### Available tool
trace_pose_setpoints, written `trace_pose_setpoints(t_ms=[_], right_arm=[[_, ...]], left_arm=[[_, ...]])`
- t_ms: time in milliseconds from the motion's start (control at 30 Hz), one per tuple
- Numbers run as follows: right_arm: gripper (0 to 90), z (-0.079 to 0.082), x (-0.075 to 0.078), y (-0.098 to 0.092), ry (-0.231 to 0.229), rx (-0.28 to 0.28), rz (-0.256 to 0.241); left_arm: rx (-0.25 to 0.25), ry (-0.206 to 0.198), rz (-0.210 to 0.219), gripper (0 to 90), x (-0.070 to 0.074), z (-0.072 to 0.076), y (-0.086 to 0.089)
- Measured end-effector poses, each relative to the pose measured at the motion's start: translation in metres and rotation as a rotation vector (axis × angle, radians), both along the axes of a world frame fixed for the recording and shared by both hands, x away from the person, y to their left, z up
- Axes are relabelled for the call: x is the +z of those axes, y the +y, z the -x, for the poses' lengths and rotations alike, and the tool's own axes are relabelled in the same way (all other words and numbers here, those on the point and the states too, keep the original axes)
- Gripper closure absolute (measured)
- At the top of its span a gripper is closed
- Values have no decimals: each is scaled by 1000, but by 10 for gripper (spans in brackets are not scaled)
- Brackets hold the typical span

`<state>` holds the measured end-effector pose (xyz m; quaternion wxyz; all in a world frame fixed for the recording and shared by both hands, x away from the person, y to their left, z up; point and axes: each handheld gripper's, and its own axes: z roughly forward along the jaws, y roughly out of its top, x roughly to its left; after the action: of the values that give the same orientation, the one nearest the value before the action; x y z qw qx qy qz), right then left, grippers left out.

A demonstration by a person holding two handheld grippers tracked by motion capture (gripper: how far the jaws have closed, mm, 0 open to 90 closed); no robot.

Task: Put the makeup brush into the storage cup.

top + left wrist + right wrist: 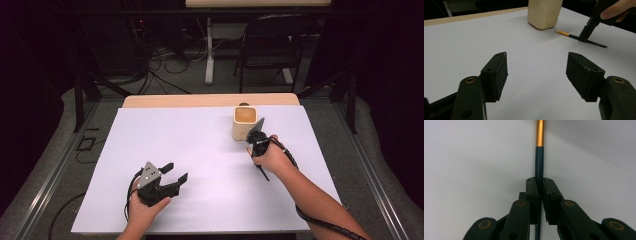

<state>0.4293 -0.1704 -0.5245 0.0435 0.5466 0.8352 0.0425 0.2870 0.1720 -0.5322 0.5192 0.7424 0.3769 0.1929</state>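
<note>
In the high view, my right hand-held gripper (257,142) is squeezing a thin brush (262,171) right of the middle, beside the tan cup (244,122).

In the left gripper view, my left hand-held gripper (537,72) is sitting wide apart over the white surface (474,42).

In the right gripper view, the brush is standing up the middle.
</note>
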Motion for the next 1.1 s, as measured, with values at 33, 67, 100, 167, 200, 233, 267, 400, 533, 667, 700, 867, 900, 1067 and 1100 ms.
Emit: trace_pose_setpoints(t_ms=[33,67,100,167,200,233,267,400,533,667,700,867,900,1067,1100], right_arm=[[835,1,0,0,2,10,-4],[835,1,0,0,4,7,-18],[835,2,0,-1,6,20,-17],[834,1,1,-2,22,46,-6],[835,2,0,-2,18,48,-11],[834,2,1,-2,25,62,3],[834,2,1,-2,26,69,6],[831,2,0,-2,13,66,-10],[793,1,3,-1,-2,70,-15],[760,-2,9,3,-30,77,-31],[758,-4,10,5,-31,80,-24],[749,-7,1,14,-110,17,-102],[749,-13,9,12,-32,97,-16],[756,-20,7,18,-42,97,1],[758,-19,3,20,-68,64,-31]], left_arm=[[0,0,-1,339,0,0,0],[-2,-1,1,339,0,0,0],[-2,0,0,339,0,0,0],[-2,0,-1,339,0,0,0],[-1,-1,1,339,0,0,-1],[-2,-1,1,339,0,0,0],[-2,-1,2,339,0,0,0],[-1,0,0,339,0,0,0],[-1,1,0,339,0,0,0],[-3,2,0,339,-1,0,-1],[-3,2,-1,339,-1,-1,-1],[-7,3,0,339,-1,-1,-1],[-6,3,0,339,-1,-1,0],[-5,3,0,339,-1,-1,1],[-7,2,2,339,-1,-1,1]])
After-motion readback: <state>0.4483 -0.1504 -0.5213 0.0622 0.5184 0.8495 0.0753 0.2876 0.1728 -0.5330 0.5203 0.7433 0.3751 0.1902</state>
